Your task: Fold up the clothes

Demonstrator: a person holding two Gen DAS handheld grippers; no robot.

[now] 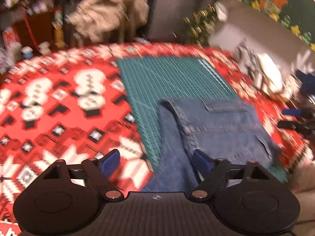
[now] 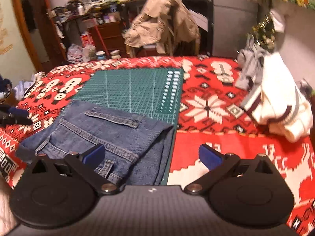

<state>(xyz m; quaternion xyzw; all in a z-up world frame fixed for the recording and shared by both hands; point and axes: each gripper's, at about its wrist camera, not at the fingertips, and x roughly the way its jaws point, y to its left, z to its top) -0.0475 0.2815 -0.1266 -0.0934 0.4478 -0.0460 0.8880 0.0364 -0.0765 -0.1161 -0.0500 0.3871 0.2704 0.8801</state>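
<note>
Cluttered shelves are looming behind a red snowflake-patterned blanket (image 2: 226,149), where folded blue denim jeans (image 2: 110,129) are lying on a green gridded cutting mat (image 2: 133,86). Both left gripper (image 1: 156,162) and right gripper (image 2: 151,155) are hovering released over the mat's near edge; a careless grab could be undoing the layers.

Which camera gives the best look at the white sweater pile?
The right wrist view: the white sweater shows sharply, dark-striped trim included, lying on the red blanket. The left wrist view shows it small, blurred, near the right edge.
</note>
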